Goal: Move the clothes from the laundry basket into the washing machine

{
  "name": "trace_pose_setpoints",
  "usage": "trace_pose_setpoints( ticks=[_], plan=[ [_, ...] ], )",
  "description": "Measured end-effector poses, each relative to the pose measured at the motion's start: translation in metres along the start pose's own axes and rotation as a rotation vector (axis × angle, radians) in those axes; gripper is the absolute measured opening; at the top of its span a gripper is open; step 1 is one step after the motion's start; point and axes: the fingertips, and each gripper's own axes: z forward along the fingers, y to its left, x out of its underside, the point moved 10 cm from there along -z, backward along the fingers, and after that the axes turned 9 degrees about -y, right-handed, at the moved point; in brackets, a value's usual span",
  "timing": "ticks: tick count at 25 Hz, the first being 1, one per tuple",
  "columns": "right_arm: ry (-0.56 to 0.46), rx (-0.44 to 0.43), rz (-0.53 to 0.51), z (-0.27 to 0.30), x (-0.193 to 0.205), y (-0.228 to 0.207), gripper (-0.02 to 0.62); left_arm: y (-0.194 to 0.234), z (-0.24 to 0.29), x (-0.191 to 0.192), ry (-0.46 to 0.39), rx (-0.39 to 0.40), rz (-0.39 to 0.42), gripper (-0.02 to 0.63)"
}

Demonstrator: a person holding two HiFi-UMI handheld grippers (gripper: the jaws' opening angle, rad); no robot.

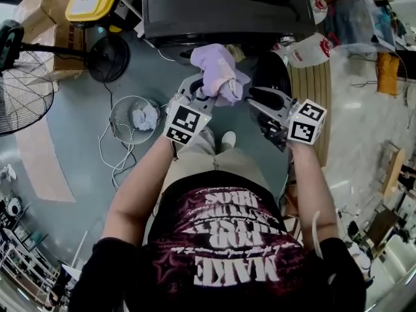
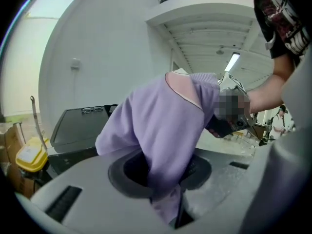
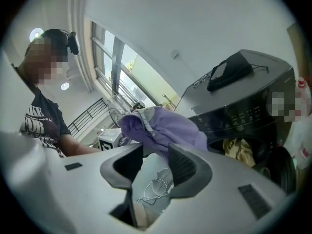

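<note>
Hanging crumpled, the lilac garment (image 1: 220, 73) shows a pink lining.

Washing machine (image 3: 243, 113) mouth open — purple garment (image 1: 218, 73) hangs before it.

The garment (image 1: 220, 75) is pale lilac with a pinkish lining. The washing machine (image 1: 221, 5) is dark grey to black, and the cloth inside it (image 3: 238, 151) is mustard yellow. The left gripper (image 1: 199, 91) and right gripper (image 1: 257, 97) are light grey, each carrying black-and-white square markers. The wire basket (image 1: 119, 126) is silvery and holds white cloth (image 1: 145, 117). The floor (image 1: 71, 148) is grey-blue. The shirt (image 1: 227, 252) is black with whitish lettering.
</note>
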Motion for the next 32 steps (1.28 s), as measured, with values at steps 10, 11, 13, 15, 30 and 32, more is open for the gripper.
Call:
trace_pose_setpoints(
  ticks=[10, 11, 13, 15, 30, 32],
  plan=[
    [-0.001, -0.069, -0.215, 0.039, -0.044, 0.046, 0.463, -0.011, -0.004, 0.004, 0.08, -0.019, 0.102, 0.104],
    [0.006, -0.068, -0.22, 0.045, -0.047, 0.046, 0.474, -0.014, -0.004, 0.004, 0.072, -0.006, 0.104, 0.104],
    [0.04, -0.053, -0.225, 0.052, -0.048, 0.041, 0.48, -0.022, -0.006, 0.002, 0.046, 0.025, 0.107, 0.104],
    [0.089, -0.033, -0.212, 0.056, -0.044, 0.031, 0.489, -0.028, -0.008, -0.002, 0.01, 0.052, 0.11, 0.104],
    [0.103, -0.281, 0.214, 0.054, -0.002, 0.011, 0.392, -0.051, -0.014, -0.032, -0.147, 0.294, 0.118, 0.106],
    [0.107, -0.286, 0.242, 0.052, 0.003, 0.007, 0.359, -0.05, -0.014, -0.027, -0.147, 0.309, 0.084, 0.113]
  ],
)
